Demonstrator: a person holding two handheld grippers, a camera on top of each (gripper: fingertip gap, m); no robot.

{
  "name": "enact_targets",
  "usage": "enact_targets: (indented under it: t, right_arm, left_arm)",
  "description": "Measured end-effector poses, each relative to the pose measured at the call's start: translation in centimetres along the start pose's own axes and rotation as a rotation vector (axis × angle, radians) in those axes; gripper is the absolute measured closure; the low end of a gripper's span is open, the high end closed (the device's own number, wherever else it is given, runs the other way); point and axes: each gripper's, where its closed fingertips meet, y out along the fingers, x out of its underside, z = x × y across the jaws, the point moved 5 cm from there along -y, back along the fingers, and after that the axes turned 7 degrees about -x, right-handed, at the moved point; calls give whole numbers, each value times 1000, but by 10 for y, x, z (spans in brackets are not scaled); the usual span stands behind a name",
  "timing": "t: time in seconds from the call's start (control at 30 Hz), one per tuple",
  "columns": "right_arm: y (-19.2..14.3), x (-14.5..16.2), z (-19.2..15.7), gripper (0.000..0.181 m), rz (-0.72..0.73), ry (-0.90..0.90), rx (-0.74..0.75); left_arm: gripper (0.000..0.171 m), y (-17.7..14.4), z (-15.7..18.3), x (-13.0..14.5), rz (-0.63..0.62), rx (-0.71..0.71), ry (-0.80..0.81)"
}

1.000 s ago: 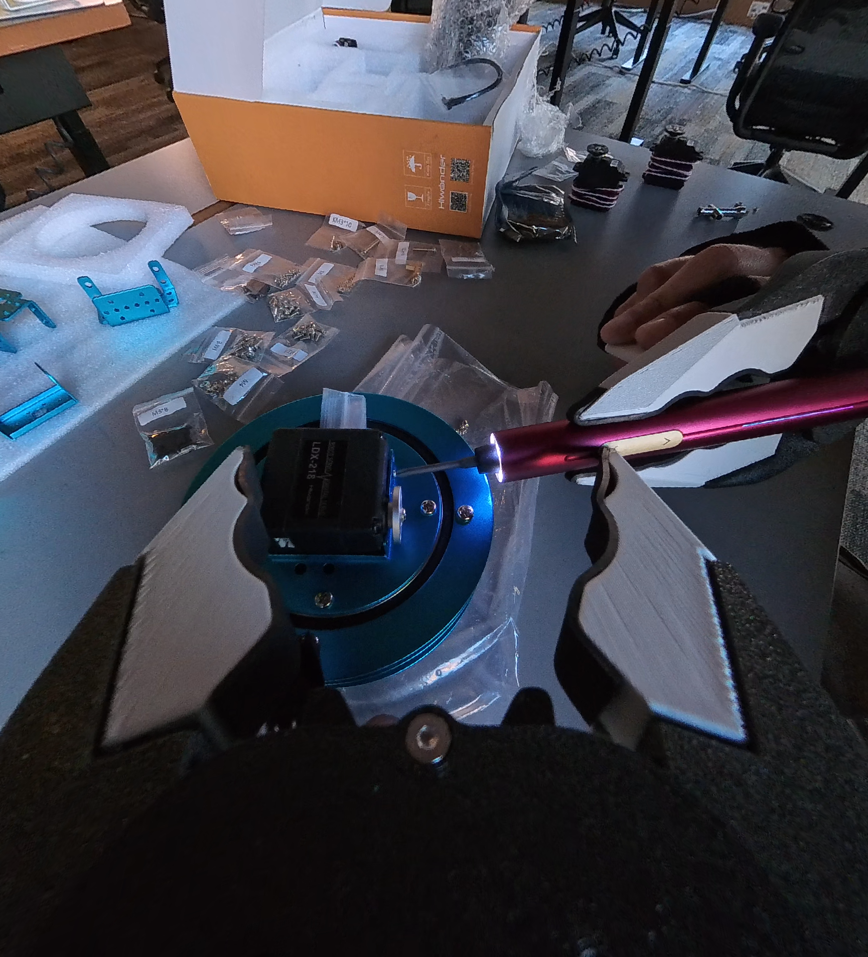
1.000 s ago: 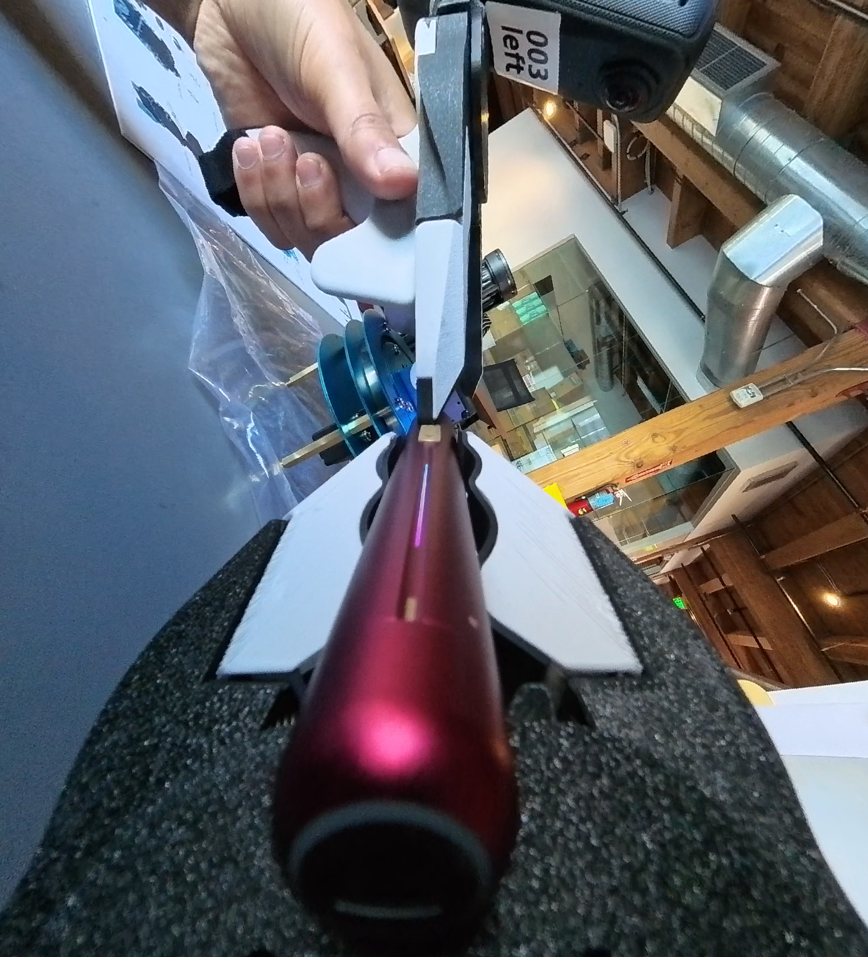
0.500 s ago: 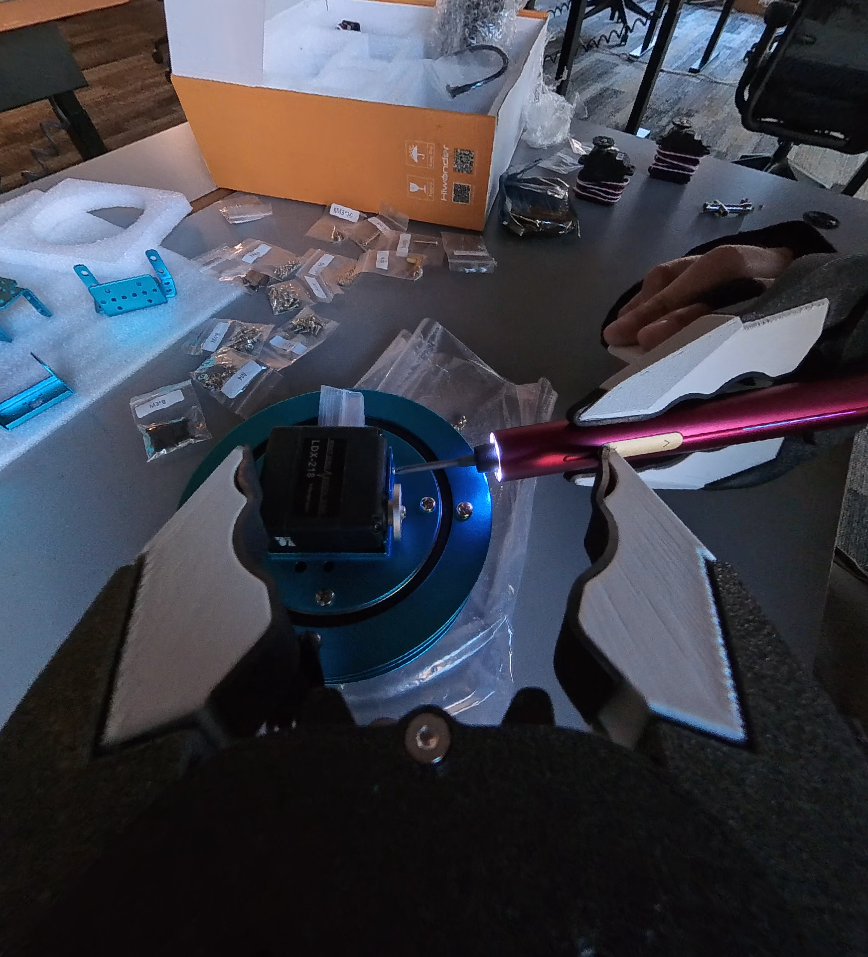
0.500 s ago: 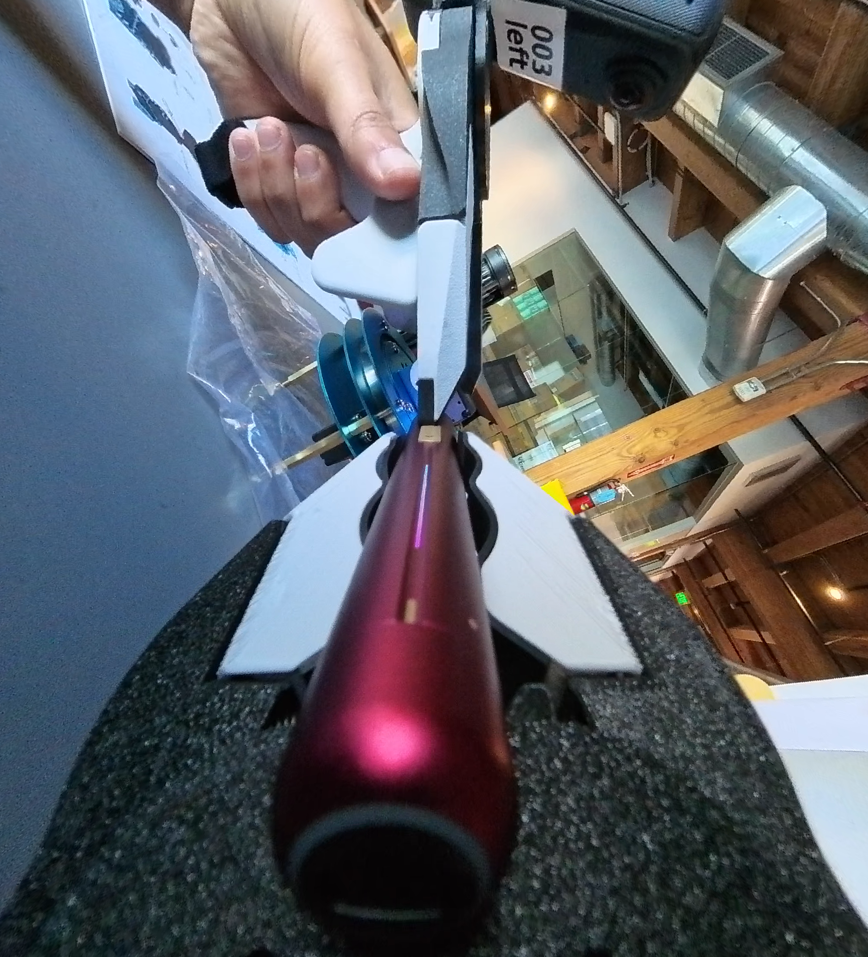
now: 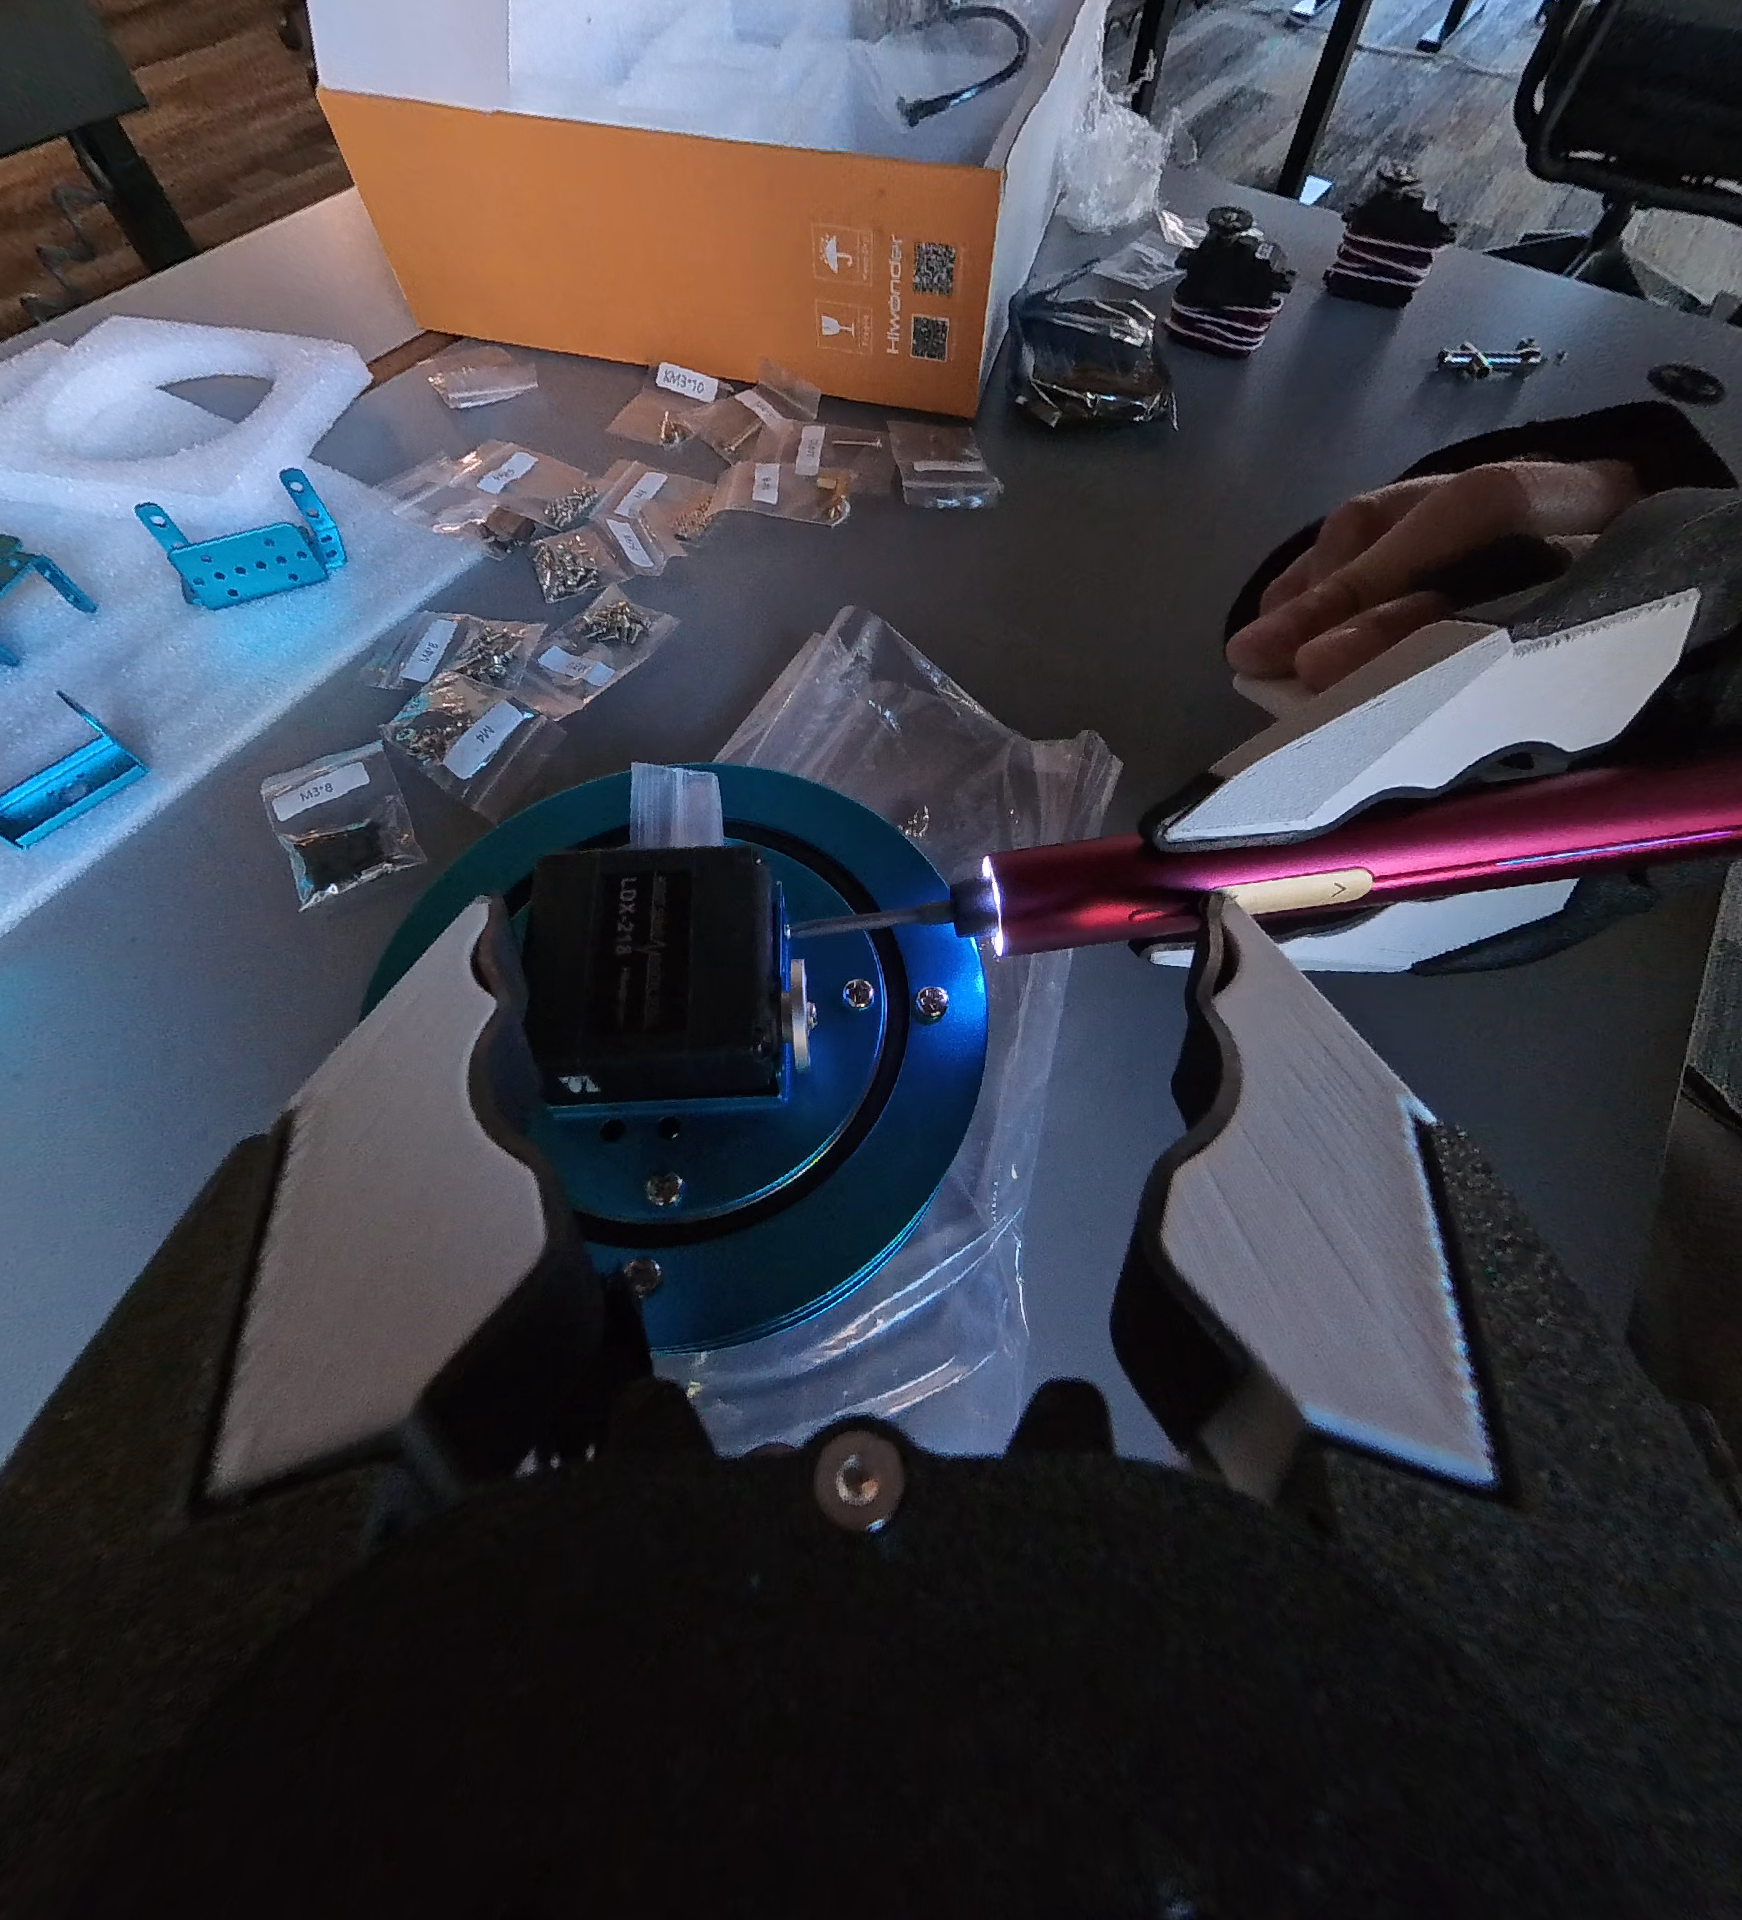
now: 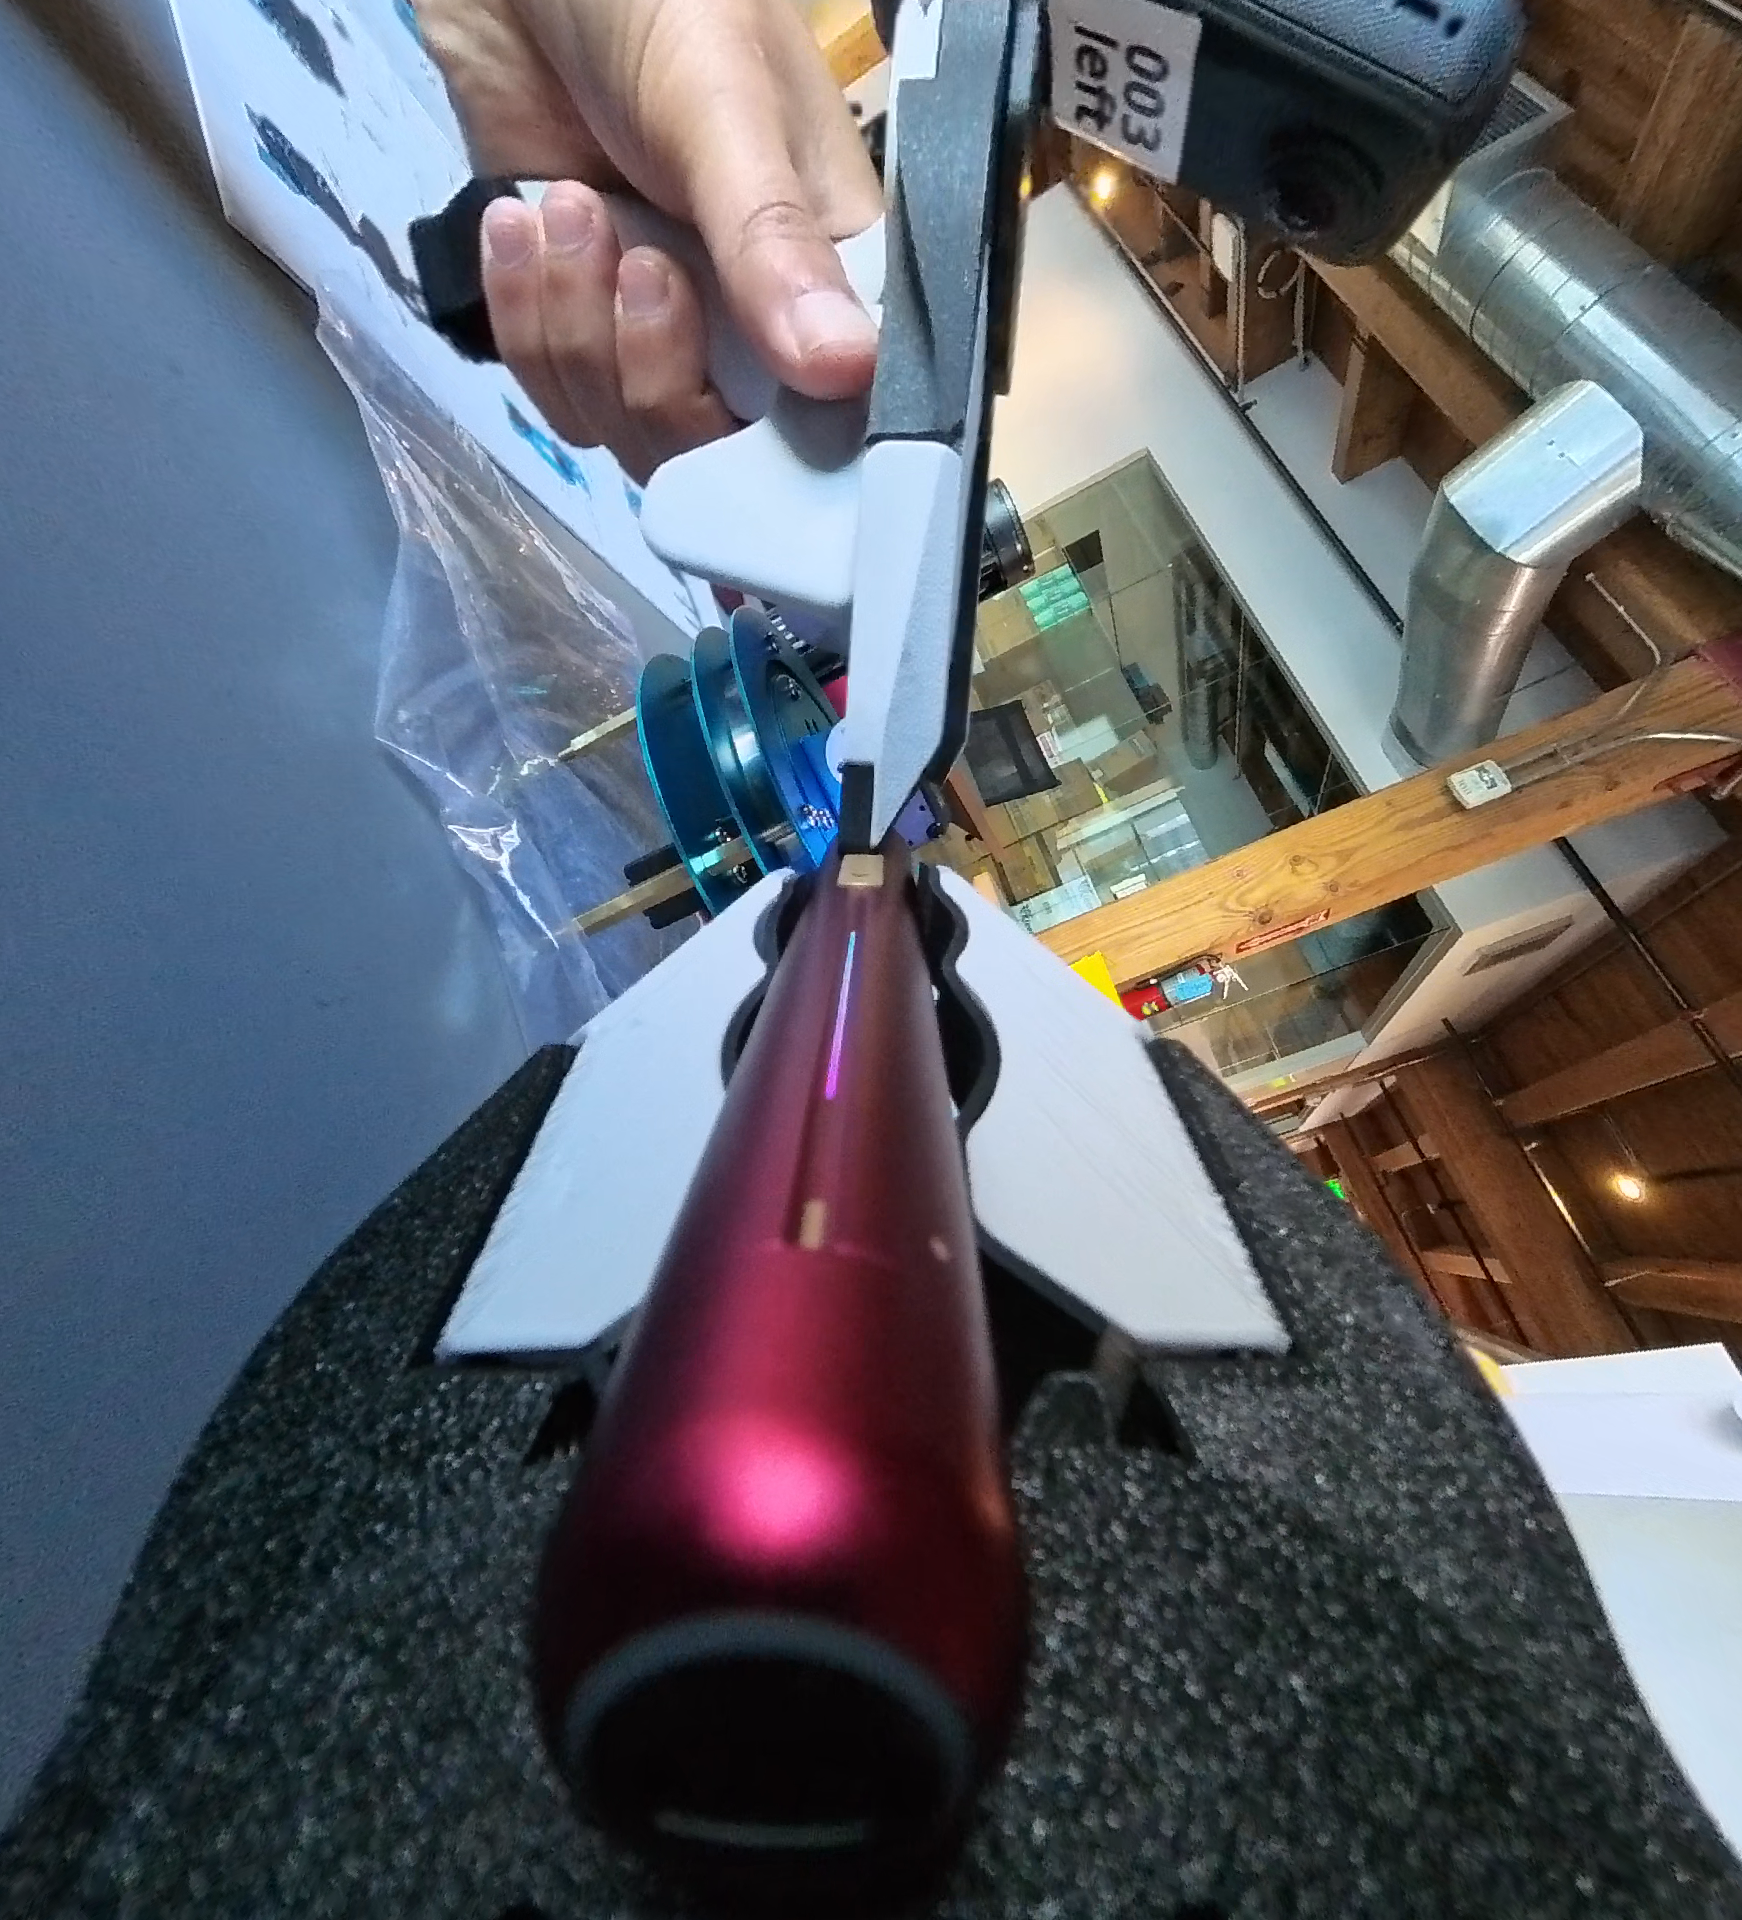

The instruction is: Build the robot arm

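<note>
The grey table [image 5: 1210, 540] carries an orange box [image 5: 659, 229] at twelve o'clock. At centre sits the blue round base [image 5: 908, 1101], a black servo [image 5: 654, 987] on it. The left gripper [image 5: 836, 1049] is spread wide around both, gripping nothing. The right gripper [image 6: 862, 914], clenched on the red electric screwdriver [image 5: 1366, 862], keeps its bit at the servo's three-o'clock side, unchanged from a second ago.

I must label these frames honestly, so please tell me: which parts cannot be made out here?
- Bit tip of the red electric screwdriver: left wrist view, it ends at the black servo; any screw there is too small to see.
- Same tip: right wrist view, hidden behind the left gripper.
- Blue round base: its near-left part is covered by the left gripper's finger.
- Orange box: top cut off by the picture edge.
</note>
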Motion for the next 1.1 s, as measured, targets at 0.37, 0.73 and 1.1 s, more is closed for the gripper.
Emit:
enact_targets:
  t: [0.37,0.73,1.1]
  right_arm:
    - [1,-1,1,161,1,5,-6]
    - [0,-2,2,160,5,-17,-9]
    - [-1,-1,5,159,26,13,-12]
  left_arm:
    - [47,0,-1,-2,-12,13,37]
    - [90,-15,-5,-5,80,45,96]
    - [125,-23,-29,5,136,-71,110]
